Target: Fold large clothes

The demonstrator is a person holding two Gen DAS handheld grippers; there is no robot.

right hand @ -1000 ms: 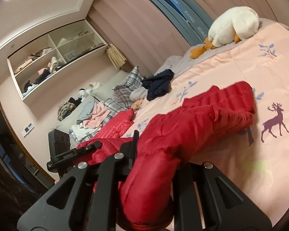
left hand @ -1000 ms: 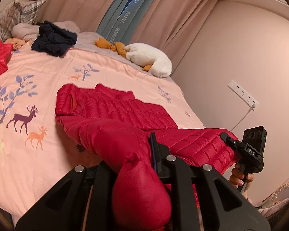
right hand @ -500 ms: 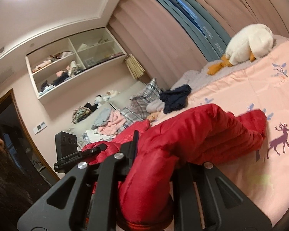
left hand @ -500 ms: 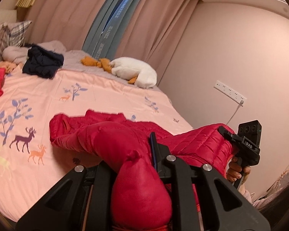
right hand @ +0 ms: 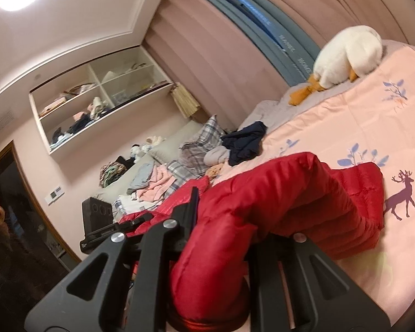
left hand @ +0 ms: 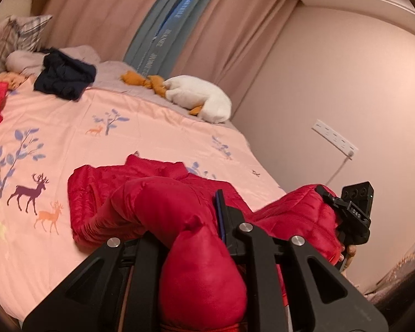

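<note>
Each camera is sitting on a gripper, looking along its fingers, very near the red jacket (left hand: pixel 179 210) filling the bottom middle. Both are looking across the pink bed (right hand: pixel 345 127) toward the curtains, sharing the white duck toy (left hand: pixel 199 99).

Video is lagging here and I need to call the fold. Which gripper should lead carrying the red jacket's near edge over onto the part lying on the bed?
Neither has a clear edge. Left gripper and right gripper are each shut on the red jacket, with the pink quilt ahead, so probably move both together.
</note>
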